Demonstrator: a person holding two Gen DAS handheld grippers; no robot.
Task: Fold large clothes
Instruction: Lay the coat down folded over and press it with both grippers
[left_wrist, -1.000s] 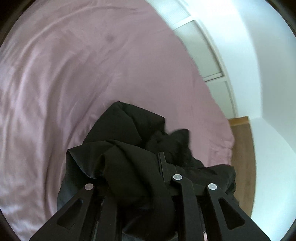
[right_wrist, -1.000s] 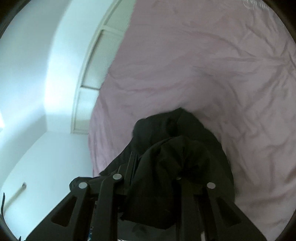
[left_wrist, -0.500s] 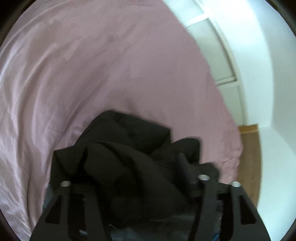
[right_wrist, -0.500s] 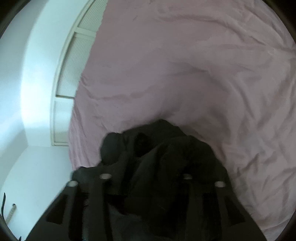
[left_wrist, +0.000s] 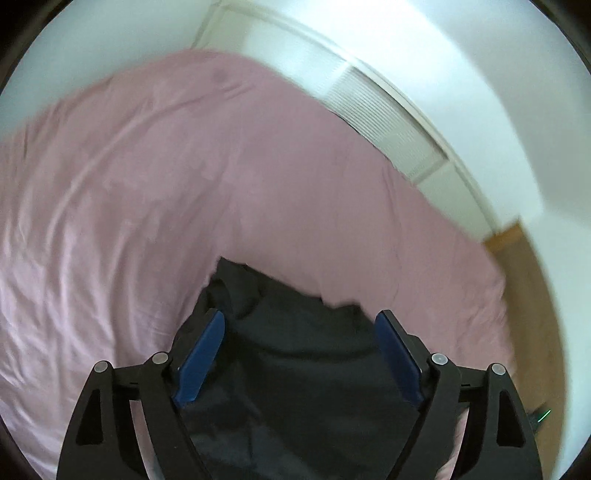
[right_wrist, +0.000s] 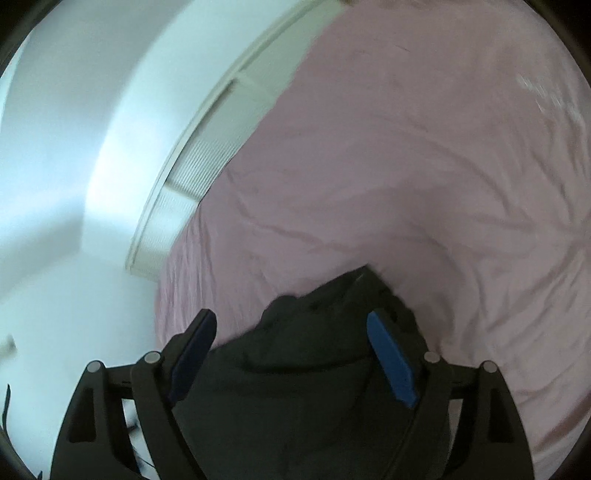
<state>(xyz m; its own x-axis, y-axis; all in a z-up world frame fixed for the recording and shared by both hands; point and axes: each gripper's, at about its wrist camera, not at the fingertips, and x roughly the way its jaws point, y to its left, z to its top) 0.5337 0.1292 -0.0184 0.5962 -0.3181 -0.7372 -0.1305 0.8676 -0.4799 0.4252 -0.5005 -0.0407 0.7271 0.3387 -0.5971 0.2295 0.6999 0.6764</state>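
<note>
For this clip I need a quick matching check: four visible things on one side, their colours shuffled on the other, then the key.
Things:
1. bedsheet
2. garment
3. pads on the left gripper fingers
4. floor strip

Colours:
A. black
B. brown wood
C. pink
D. blue

Pairs: 1-C, 2-A, 3-D, 4-B

Left tool (left_wrist: 299, 325) jaws opening, right tool (right_wrist: 291, 325) likewise, both seemingly angled downward
</note>
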